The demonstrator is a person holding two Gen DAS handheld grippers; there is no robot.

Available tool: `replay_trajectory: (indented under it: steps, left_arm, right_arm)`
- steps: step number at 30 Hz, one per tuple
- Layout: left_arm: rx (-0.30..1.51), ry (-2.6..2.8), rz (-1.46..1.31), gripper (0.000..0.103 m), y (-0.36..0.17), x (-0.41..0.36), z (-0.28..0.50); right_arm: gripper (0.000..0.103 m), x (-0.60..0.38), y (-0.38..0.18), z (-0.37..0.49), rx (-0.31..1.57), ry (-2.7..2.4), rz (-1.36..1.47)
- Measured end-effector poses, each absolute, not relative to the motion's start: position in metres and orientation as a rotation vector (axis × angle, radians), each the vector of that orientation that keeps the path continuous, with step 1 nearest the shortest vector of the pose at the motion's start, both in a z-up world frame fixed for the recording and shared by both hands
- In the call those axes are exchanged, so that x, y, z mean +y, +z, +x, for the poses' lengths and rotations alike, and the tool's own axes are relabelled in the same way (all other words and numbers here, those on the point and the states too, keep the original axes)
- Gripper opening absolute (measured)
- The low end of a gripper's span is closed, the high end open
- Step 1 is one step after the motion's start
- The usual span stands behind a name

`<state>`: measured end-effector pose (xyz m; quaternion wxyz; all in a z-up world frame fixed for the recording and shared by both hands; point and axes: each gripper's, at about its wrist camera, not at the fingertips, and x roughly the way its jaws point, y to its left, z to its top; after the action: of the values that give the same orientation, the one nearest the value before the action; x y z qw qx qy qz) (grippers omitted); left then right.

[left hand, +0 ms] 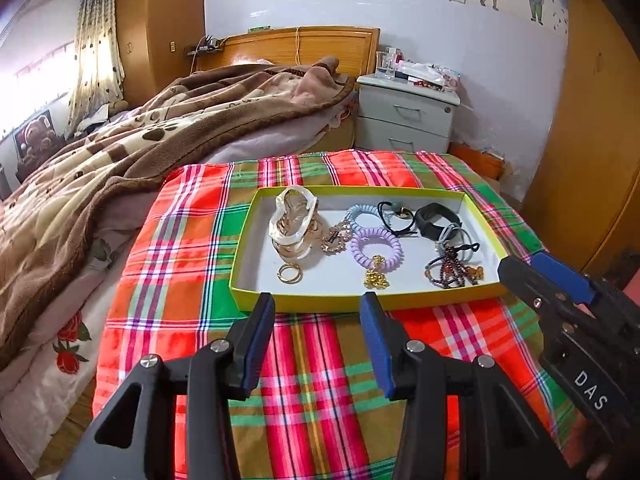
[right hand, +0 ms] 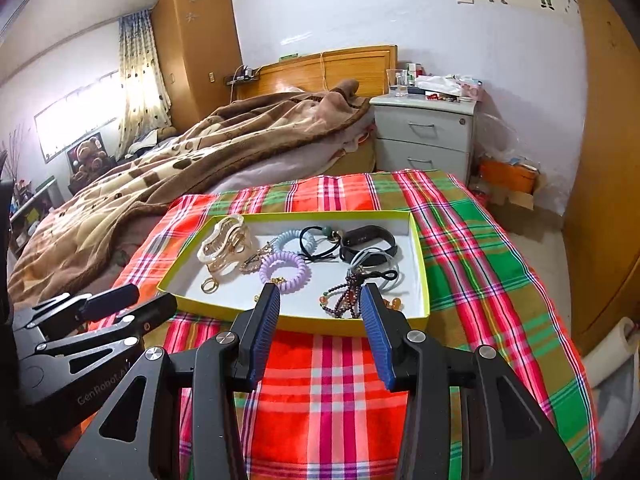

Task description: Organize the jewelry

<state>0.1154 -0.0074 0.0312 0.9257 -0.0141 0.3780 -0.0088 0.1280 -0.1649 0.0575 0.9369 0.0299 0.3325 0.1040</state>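
Hovering near the shallow yellow-rimmed cardboard tray (left hand: 256,300), left gripper (left hand: 318,312) and right gripper (right hand: 320,304) gape wide, holding nothing — jewelry lies tangled inside, dark beaded bracelet (right hand: 346,296) nearest; pinch one strand — lift slowly.

A home bedroom: blanketed bed (left hand: 120,152), nightstand (left hand: 406,114), wardrobe (right hand: 196,48), curtains (right hand: 140,76).

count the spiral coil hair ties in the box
2. The purple coil tie lies near the middle of the box; the light blue coil tie sits just behind it, partly covered by other pieces. More could be hidden in the tangle.
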Motion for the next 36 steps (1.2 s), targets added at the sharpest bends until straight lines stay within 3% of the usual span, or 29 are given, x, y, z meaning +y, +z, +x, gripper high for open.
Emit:
replay_trajectory:
  steps: [36]
  left_arm:
    - [0.779, -0.007, -0.033, 0.046, 0.0315, -0.0072, 0.1115]
  right_arm:
    - [0.043, -0.1616, 0.0617, 0.1188, 0.678, 0.215, 0.062]
